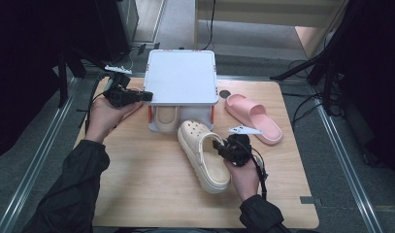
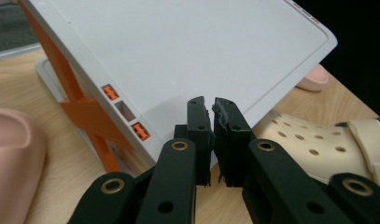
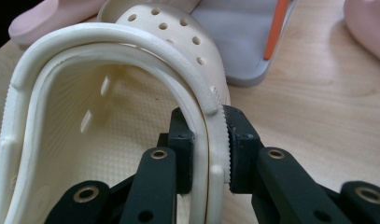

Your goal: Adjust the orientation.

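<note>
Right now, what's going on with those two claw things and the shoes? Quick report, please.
Right gripper shut on cream clog sidewall. Left gripper shut, empty, beside white rack. Pink slide lies right of the rack.

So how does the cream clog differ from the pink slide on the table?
The cream clog has holes and a heel strap; the pink slide has a plain band and open heel. The clog's wall is gripped by the right tongs; the slide lies untouched. Both rest on the wooden table.
</note>
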